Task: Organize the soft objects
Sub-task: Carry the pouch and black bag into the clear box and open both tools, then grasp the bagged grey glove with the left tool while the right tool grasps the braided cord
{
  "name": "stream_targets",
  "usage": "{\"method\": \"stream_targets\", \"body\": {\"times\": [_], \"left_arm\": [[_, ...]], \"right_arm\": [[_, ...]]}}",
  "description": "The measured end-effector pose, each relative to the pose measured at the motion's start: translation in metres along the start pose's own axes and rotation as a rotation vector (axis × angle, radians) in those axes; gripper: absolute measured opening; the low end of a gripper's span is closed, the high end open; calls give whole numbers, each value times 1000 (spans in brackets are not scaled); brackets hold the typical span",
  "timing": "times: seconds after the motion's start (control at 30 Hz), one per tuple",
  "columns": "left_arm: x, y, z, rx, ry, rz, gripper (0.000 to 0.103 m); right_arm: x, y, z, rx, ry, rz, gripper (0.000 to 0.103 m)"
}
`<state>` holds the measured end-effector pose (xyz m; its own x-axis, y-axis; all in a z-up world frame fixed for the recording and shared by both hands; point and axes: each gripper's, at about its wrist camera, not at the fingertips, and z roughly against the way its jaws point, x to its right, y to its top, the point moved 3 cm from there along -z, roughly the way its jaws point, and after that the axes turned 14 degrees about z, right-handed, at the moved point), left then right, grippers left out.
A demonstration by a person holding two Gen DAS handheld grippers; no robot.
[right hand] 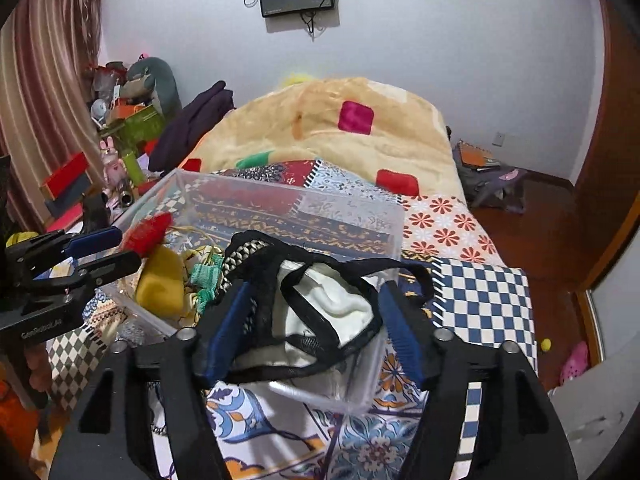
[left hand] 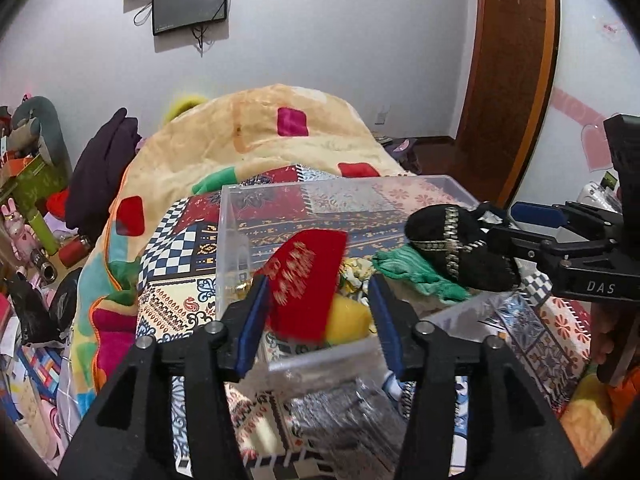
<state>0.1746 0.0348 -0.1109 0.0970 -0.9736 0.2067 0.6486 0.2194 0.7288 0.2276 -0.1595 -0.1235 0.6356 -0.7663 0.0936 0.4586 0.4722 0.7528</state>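
A clear plastic box (left hand: pixel 240 216) stands on the patterned bed; it also shows in the right wrist view (right hand: pixel 352 216). My left gripper (left hand: pixel 320 312) is open over its near rim, with a red embroidered cloth (left hand: pixel 308 280) falling between the fingers onto a yellow soft piece (left hand: pixel 348 320). My right gripper (right hand: pixel 316 332) is open at the box's right side; a black slipper with gold trim and white lining (right hand: pixel 320 304) lies loosely between its fingers, seen also in the left wrist view (left hand: pixel 452 248). A green knit piece (left hand: pixel 416 276) lies in the box.
A beige blanket (left hand: pixel 260 136) is heaped at the far end of the bed. Cluttered shelves and toys (right hand: pixel 120 128) stand on the left. A wooden door (left hand: pixel 504 72) and a bag on the floor (right hand: pixel 488 176) are to the right.
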Motion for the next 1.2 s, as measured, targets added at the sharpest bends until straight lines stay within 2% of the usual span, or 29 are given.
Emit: {"method": "stream_targets", "body": {"times": [0.1, 0.23, 0.4, 0.47, 0.63, 0.83, 0.93, 1.2], "left_arm": [[2, 0, 16, 26, -9, 4, 61], [4, -2, 36, 56, -17, 6, 68], [2, -12, 57, 84, -11, 19, 93], [0, -20, 58, 74, -4, 25, 95], [-10, -44, 45, 0, 24, 41, 95], [-23, -69, 19, -107, 11, 100, 95], [-24, -74, 9, -132, 1, 117, 93], [-18, -82, -10, -183, -27, 110, 69]], "right_arm": [[-2, 1, 14, 28, 2, -3, 76], [-12, 3, 32, 67, 9, 16, 78], [-30, 5, 46, 117, 31, 50, 84], [-39, 4, 48, 123, 48, 68, 84], [-58, -6, 32, 83, 94, 110, 85], [-71, -28, 3, -10, 125, 118, 84], [-74, -40, -9, -62, 161, 103, 84], [-85, -53, -30, -165, 242, 109, 54]]}}
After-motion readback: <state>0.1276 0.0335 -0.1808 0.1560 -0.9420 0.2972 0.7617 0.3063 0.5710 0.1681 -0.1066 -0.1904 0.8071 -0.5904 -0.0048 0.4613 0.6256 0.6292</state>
